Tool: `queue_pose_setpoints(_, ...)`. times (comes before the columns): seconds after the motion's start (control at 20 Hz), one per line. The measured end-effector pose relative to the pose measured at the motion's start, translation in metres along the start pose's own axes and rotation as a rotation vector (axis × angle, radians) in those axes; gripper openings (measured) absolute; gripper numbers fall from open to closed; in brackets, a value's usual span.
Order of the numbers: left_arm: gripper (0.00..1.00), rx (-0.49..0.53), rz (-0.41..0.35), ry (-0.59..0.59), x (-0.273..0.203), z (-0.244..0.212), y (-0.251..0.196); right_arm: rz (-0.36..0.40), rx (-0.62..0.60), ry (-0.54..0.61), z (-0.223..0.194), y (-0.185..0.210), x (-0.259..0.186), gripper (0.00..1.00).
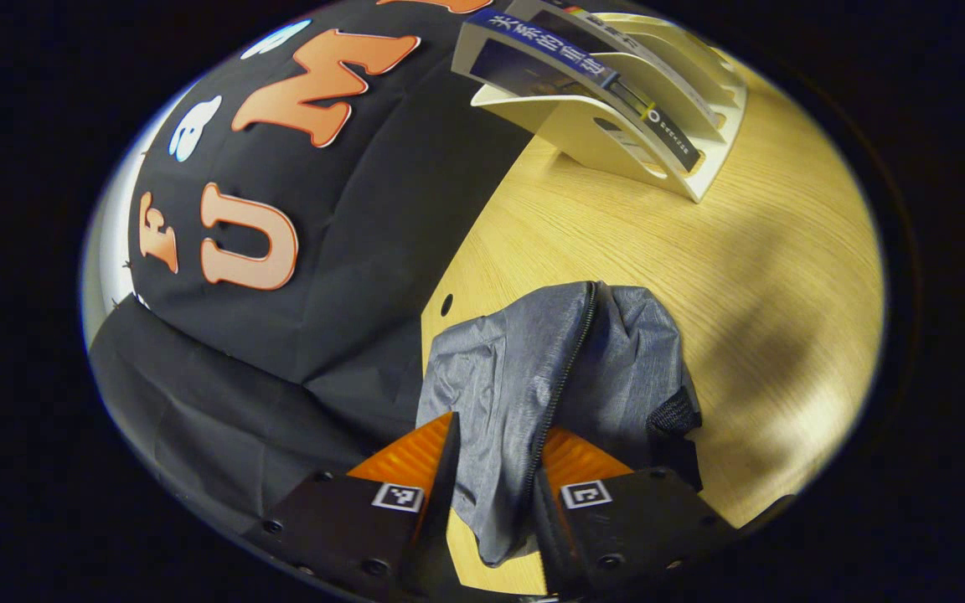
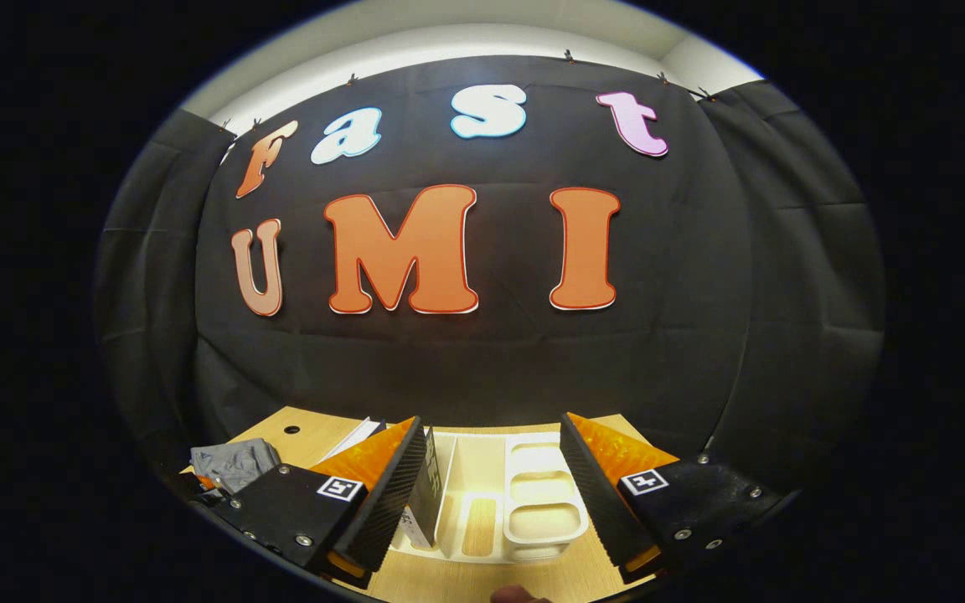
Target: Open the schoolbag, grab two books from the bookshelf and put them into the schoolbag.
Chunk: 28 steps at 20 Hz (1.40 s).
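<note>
The grey schoolbag [image 1: 524,368] lies crumpled on the wooden table [image 1: 700,276], its zipper running down the middle. My left gripper [image 1: 492,477] is shut on a fold of the bag's fabric beside the zipper. The cream bookshelf [image 1: 608,126] stands at the far end of the table with a blue-spined book [image 1: 549,54] leaning in it. In the right gripper view, my right gripper [image 2: 491,477] stands open just above the bookshelf [image 2: 537,502]. A dark book [image 2: 427,486] sits upright right beside its left finger. The schoolbag [image 2: 235,462] shows small at the far left.
The black cloth wall [image 1: 348,251] borders the table closely on one side and hangs just behind the shelf. A small round hole [image 1: 446,304] sits in the tabletop near the bag. Bare wood [image 1: 784,352] stretches between the bag and the shelf.
</note>
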State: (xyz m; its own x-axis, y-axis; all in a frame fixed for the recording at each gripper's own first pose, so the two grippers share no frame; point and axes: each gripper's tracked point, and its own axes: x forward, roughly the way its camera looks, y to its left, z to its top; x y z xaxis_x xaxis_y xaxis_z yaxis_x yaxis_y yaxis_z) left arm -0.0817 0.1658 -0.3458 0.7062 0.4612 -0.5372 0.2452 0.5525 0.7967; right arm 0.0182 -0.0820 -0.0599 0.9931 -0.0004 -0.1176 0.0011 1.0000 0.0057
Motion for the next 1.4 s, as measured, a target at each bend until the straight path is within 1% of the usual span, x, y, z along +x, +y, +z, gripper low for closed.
queue_pose_setpoints(0.05, 0.34, -0.016, -0.017, -0.001, -0.001, 0.003, 0.003, -0.002, -0.008, -0.003, 0.001, -0.002, 0.000, 0.96)
queue_pose_setpoints(0.1, 0.34, -0.024, -0.034, -0.011, -0.003, 0.006, 0.008, -0.005, -0.018, -0.004, 0.000, -0.004, 0.000, 0.96)
queue_pose_setpoints(0.15, 0.14, -0.033, -0.061, -0.011, -0.005, 0.006, 0.010, -0.015, -0.027, -0.008, 0.001, -0.005, 0.001, 0.96)
queue_pose_setpoints(0.2, 0.10, -0.034, -0.085, -0.011, -0.005, 0.005, 0.013, -0.026, -0.032, -0.007, 0.001, -0.005, 0.002, 0.96)
queue_pose_setpoints(0.25, 0.07, -0.033, -0.107, -0.021, -0.003, 0.006, 0.018, -0.035, -0.030, -0.001, 0.001, -0.005, 0.003, 0.96)
queue_pose_setpoints(0.4, 0.07, -0.053, -0.196, -0.041, -0.006, 0.006, 0.036, -0.055, -0.025, 0.003, 0.003, 0.009, 0.004, 0.96)
queue_pose_setpoints(0.5, 0.06, -0.076, -0.255, -0.064, -0.007, 0.005, 0.050, -0.081, -0.053, 0.010, 0.003, 0.021, 0.007, 0.96)
queue_pose_setpoints(0.7, 0.06, -0.114, -0.389, -0.110, -0.002, 0.007, 0.082, -0.102, -0.091, 0.018, 0.014, 0.063, 0.011, 0.95)
queue_pose_setpoints(0.9, 0.06, -0.137, -0.488, -0.172, 0.003, 0.012, 0.117, -0.131, -0.129, 0.032, 0.025, 0.100, 0.020, 0.95)
queue_pose_setpoints(1.1, 0.06, -0.187, -0.583, -0.210, 0.008, 0.014, 0.149, -0.128, -0.157, 0.044, 0.036, 0.139, 0.028, 0.96)
queue_pose_setpoints(1.3, 0.06, -0.225, -0.677, -0.221, 0.012, 0.016, 0.173, -0.163, -0.228, 0.092, 0.041, 0.160, 0.035, 0.96)
queue_pose_setpoints(1.35, 0.06, -0.229, -0.699, -0.232, 0.014, 0.019, 0.178, -0.163, -0.229, 0.106, 0.043, 0.166, 0.035, 0.96)
queue_pose_setpoints(1.4, 0.09, -0.231, -0.722, -0.232, 0.015, 0.019, 0.183, -0.164, -0.222, 0.118, 0.045, 0.171, 0.035, 0.96)
